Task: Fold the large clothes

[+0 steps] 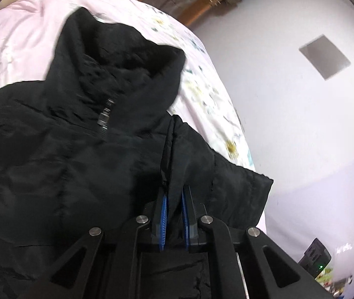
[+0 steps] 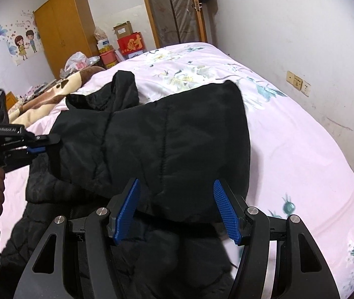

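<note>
A large black padded jacket (image 2: 152, 139) lies on a bed with a pink flowered sheet (image 2: 301, 164). In the left wrist view the jacket (image 1: 65, 162) fills the frame, its collar and zipper (image 1: 103, 118) ahead. My left gripper (image 1: 173, 194) is shut on a fold of the jacket's fabric, held up between the blue pads. It also shows in the right wrist view (image 2: 43, 147), pinching the jacket's left edge. My right gripper (image 2: 175, 186) is open, its blue pads either side of the jacket's folded-over part, not gripping it.
A white wall (image 2: 301, 37) with sockets (image 2: 299, 83) runs along the bed's right side. A brown blanket (image 2: 52, 92) lies at the far left of the bed. A wooden wardrobe (image 2: 65, 27), boxes (image 2: 129, 42) and a door (image 2: 174, 10) stand beyond the bed.
</note>
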Demonstrator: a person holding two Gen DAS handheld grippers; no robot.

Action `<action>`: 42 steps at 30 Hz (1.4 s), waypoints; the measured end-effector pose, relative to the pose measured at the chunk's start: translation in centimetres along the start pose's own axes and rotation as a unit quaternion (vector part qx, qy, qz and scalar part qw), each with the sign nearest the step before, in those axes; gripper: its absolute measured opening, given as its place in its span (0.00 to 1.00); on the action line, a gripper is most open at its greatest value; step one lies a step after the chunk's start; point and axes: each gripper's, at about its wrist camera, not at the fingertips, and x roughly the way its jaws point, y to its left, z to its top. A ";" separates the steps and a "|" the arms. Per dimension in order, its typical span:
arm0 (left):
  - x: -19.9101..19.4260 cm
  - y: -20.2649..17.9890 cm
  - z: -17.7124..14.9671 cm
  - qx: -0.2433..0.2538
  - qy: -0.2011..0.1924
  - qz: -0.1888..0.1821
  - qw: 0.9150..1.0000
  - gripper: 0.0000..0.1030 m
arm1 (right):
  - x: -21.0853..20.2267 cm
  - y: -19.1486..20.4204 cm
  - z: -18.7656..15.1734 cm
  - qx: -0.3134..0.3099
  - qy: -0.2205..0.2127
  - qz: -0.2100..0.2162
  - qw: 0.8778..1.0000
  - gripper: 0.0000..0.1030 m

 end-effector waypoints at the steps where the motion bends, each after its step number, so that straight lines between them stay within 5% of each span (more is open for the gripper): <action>1: -0.3 0.3 0.1 -0.004 -0.004 0.003 1.000 0.10 | 0.1 0.3 0.1 0.001 0.000 0.001 1.000 0.60; 7: -2.7 2.7 -0.1 -0.025 -0.040 0.010 0.999 0.10 | 1.2 2.0 0.7 -0.005 0.002 0.009 1.000 0.60; 10: -4.4 4.3 -0.6 -0.025 -0.074 0.046 0.996 0.10 | 2.0 2.8 1.2 -0.012 0.003 0.013 1.000 0.60; 42: -1.8 11.3 -3.8 -0.047 -0.041 0.140 0.988 0.15 | 9.8 4.8 1.2 -0.070 0.079 -0.038 0.994 0.61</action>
